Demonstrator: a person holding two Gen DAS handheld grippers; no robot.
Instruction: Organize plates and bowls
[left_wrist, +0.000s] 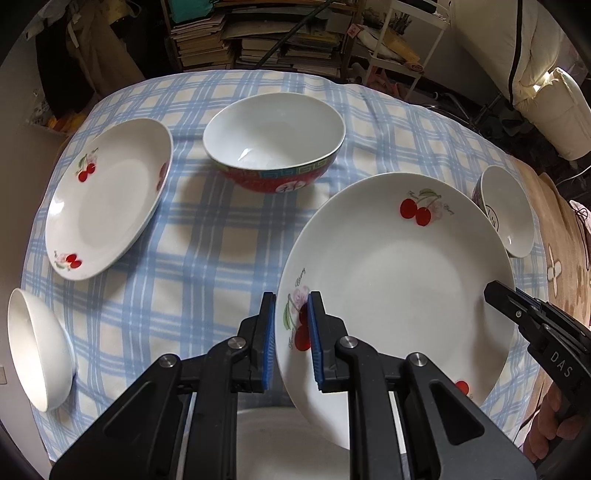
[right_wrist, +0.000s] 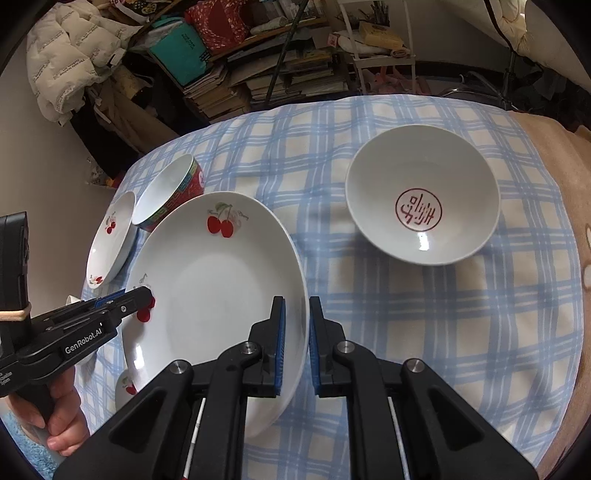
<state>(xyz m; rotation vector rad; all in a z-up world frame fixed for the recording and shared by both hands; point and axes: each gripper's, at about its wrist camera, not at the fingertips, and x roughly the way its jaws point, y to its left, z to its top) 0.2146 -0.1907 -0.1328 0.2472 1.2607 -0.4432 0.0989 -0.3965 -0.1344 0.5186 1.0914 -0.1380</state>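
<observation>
Finding: the large cherry plate (left_wrist: 399, 280) is held clear of the checked cloth (left_wrist: 207, 258) by two tools at once; the left tool (left_wrist: 290, 325) is nearly closed, its blue pads pinching the plate's left rim; the right tool (right_wrist: 295, 332) is closed almost fully on the opposite rim. The plate sits tilted, over the near half of the tabletop, toward its right side.

Risk one: each grip bears only on a thin glazed edge; should either hand rise or swing out of step with the other, the rim is likely to slide from the pads and the plate to drop.

Risk two: a second cherry plate (left_wrist: 107, 199) near the left edge is the probable stacking target; the red-banded bowl (left_wrist: 273, 147) stands between, toward the far edge; a low carry could clip its rim.

Risk three: a small white bowl (left_wrist: 37, 350) lies tipped at the near left corner; a stamped bowl (right_wrist: 423, 199) stands near the right edge; a wide swing could strike either.
</observation>
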